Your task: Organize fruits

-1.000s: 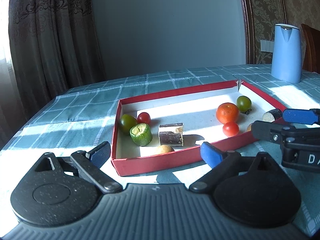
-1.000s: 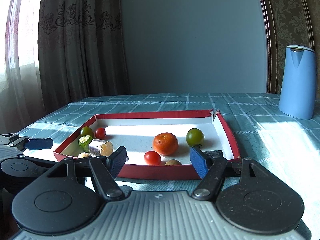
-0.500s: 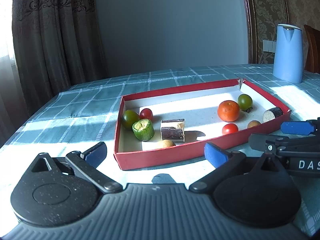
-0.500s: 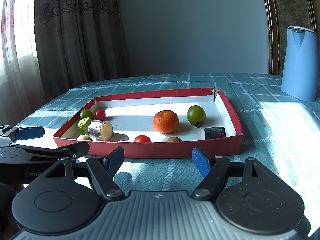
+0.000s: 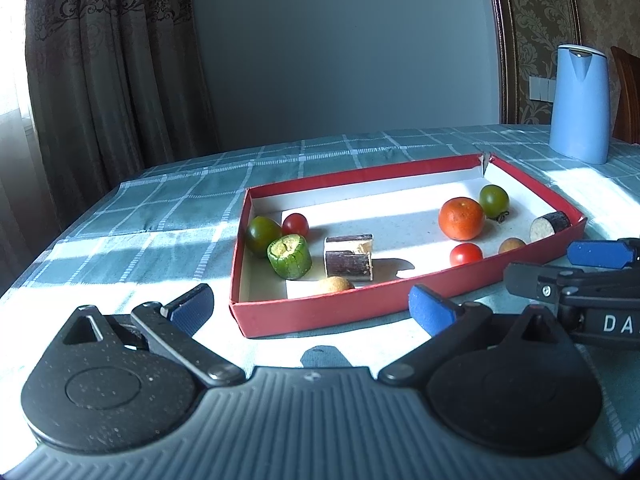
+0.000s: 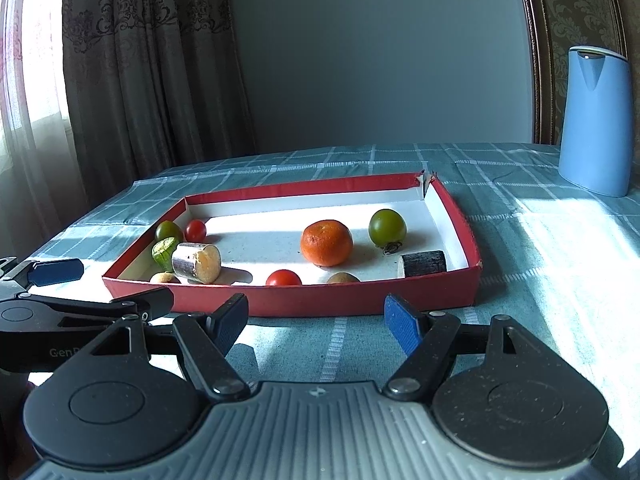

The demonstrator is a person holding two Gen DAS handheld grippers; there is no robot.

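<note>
Lettering first: the right gripper's side, seen in the left view, reads "DA", cut off by the frame edge; the left gripper's side in the right view reads "Gen", the rest hidden. No other writing is legible.

Tray is a shallow cardboard box, red outside and white inside, with a torn far right corner. It sits on a teal checked tablecloth.

Its left cluster holds a glossy green tomato, a red cherry tomato, a green cut stub with a pale pitted face, a dark-skinned cylinder chunk with a pale cut end, and a small tan ball at the near wall.

The right cluster holds a dimpled orange, a second green tomato with a stem, a second red cherry tomato, a second tan ball, and a dark cylinder stub against the right wall.

Left gripper stands wide open with nothing between its blue pads, just short of the tray's near left corner. Right gripper is also wide open and empty, off the near wall.

Blue plastic jug stands far right, well apart from the tray. Patterned curtain hangs at left.

Only the left view shows the wall switch and the stub's round pale end. The right view shows that stub from the side, where it looks all dark.
</note>
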